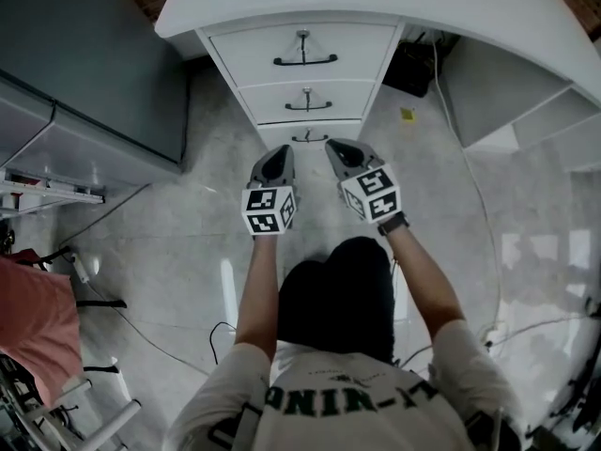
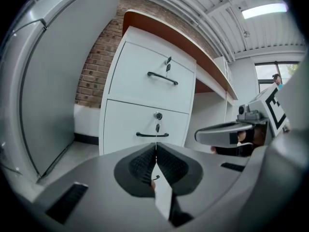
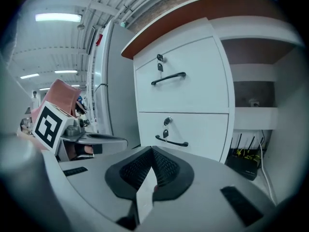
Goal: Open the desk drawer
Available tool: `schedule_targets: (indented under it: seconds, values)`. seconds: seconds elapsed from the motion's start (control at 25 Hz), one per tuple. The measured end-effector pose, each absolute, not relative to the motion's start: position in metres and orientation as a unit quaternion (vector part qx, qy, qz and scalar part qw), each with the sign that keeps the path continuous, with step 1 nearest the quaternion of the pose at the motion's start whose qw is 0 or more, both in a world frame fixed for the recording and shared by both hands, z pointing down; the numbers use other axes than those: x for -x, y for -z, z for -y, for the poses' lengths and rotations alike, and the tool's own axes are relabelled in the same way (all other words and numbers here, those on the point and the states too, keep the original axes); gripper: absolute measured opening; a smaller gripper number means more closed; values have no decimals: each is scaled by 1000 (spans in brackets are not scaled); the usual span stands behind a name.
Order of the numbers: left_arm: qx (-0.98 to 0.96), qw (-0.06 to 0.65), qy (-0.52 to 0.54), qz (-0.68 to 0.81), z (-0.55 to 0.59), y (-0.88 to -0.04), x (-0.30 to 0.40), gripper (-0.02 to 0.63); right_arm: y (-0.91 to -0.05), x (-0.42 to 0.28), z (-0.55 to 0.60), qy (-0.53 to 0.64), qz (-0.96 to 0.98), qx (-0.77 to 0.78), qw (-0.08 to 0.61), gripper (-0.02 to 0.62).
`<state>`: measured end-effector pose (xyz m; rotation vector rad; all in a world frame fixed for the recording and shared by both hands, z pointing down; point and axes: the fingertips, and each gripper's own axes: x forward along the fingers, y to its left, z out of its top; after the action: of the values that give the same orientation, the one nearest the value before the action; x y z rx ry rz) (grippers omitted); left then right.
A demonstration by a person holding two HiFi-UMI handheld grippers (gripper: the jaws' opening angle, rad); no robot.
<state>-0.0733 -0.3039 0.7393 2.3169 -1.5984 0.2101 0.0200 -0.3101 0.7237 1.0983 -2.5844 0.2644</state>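
Facing closed white drawer (image 1: 300,43), black handle (image 1: 305,61)

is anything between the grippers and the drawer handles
Nothing visible does. The left gripper and right gripper, both shut and empty, hang in open air facing the drawer handles, short of them. Small keys dangle just above the handles.

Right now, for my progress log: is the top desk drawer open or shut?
Shut: the top drawer front sits flush with the drawer below, no gap showing.
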Motion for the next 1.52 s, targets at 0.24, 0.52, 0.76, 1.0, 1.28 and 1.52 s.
schedule_targets:
  seconds: [0.24, 0.52, 0.76, 1.0, 1.28, 1.52]
  values:
    - [-796, 202, -75, 565, 323, -783, 78, 17, -750, -11, 323, -102, 912, -358, 176, 2]
    - [-773, 263, -70, 573, 338, -828, 81, 43, -770, -7, 332, -106, 913, -349, 185, 2]
    - [-759, 306, -68, 570, 345, -864, 73, 66, -788, -11, 336, -119, 910, -345, 195, 2]
    - [-740, 366, -48, 562, 351, -899, 67, 81, -801, -18, 337, -131, 905, -350, 203, 2]
    - [-722, 420, -9, 550, 364, -924, 61, 135, -814, -28, 340, -162, 898, -358, 198, 2]
    - [-689, 488, 72, 530, 375, -940, 58, 155, -824, -38, 340, -189, 891, -363, 195, 2]
